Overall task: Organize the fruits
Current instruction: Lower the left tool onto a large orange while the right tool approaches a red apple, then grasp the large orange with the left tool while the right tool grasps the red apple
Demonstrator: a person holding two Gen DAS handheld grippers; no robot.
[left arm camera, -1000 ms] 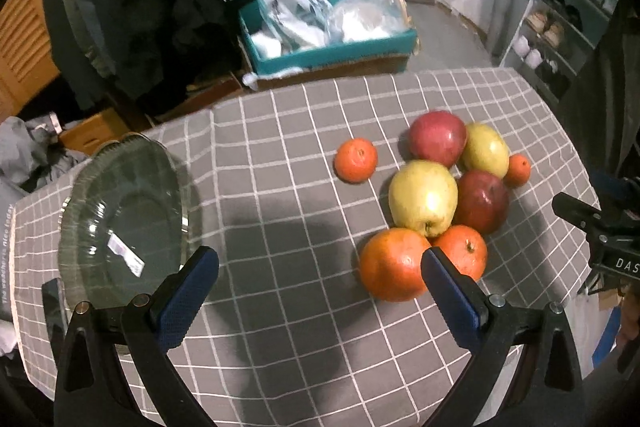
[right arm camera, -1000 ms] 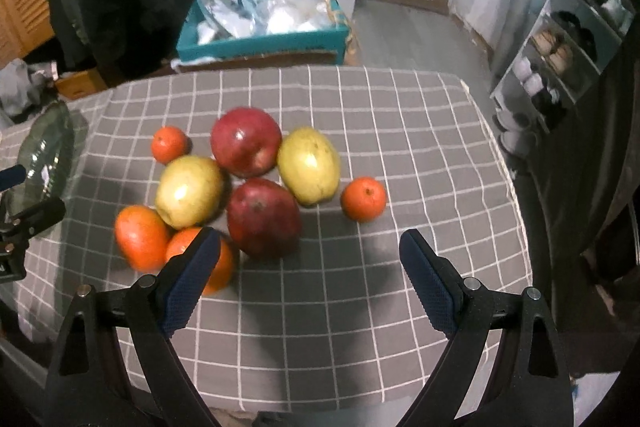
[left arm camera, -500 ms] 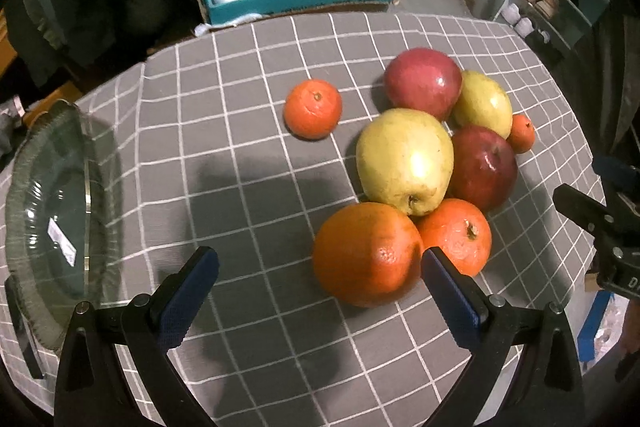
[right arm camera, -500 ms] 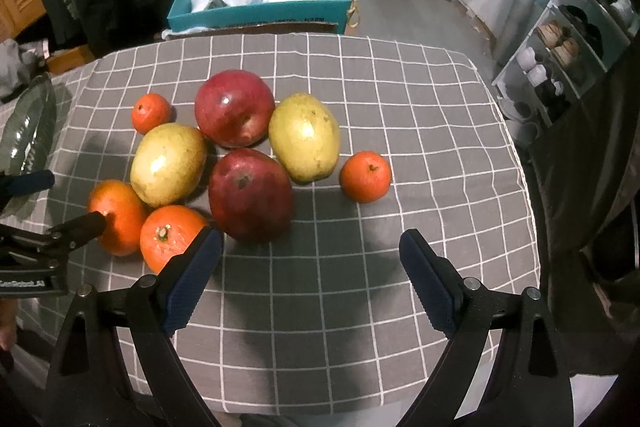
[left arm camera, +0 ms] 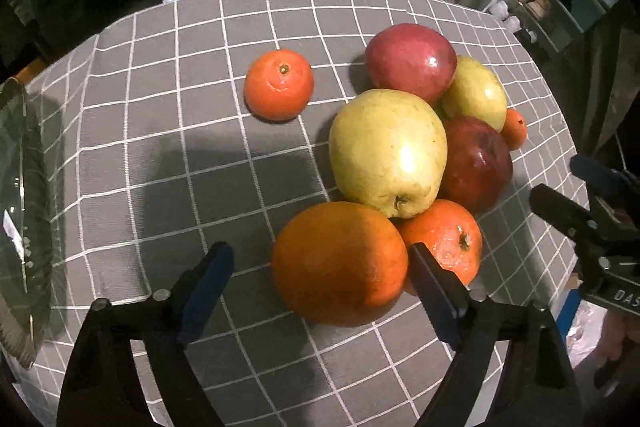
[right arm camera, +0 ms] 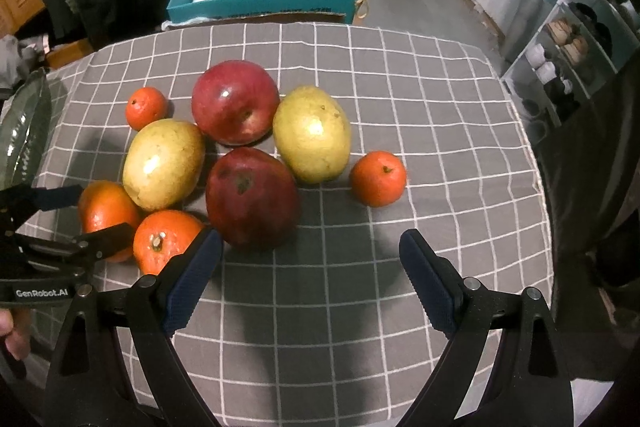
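Nothing looks sorted yet: every fruit lies on the grey checked tablecloth (right arm camera: 420, 87), and the glass plate (left arm camera: 24, 211) at the left edge holds none that I can see. The left gripper (left arm camera: 320, 277) has just been closing its jaws around the large orange (left arm camera: 340, 263); the right pad seems to touch the peel, the left pad stands clear, so I judge the orange not yet gripped. The right gripper (right arm camera: 310, 275) hangs spread over bare cloth, holding nothing. I count eight fruits: two red apples (right arm camera: 235, 103), two yellow-green pears (right arm camera: 312, 133), and four orange citrus fruits, one of them a small mandarin (right arm camera: 378, 179) lying apart on the right. All eight remain to be placed.
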